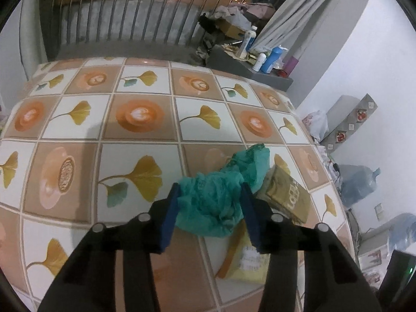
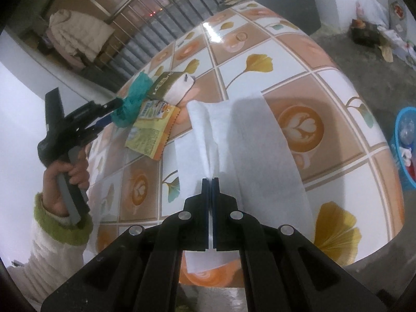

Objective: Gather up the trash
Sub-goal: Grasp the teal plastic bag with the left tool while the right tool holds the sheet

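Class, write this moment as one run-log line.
left hand-held gripper: closing around teal crumpled bag | right hand-held gripper: shut on white tissue | table: wrappers remain

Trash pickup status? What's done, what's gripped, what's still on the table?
Done: the blue basket on the floor already holds some trash. In hand: left gripper around the teal wad; right gripper shut on the white tissue. Left: yellow wrapper and olive packet still on the table.

The crumpled teal plastic bag [image 1: 218,197] covers part of the gold printed packet [image 1: 286,195] at its three o'clock; the flat yellow wrapper [image 1: 247,262] lies half hidden beneath
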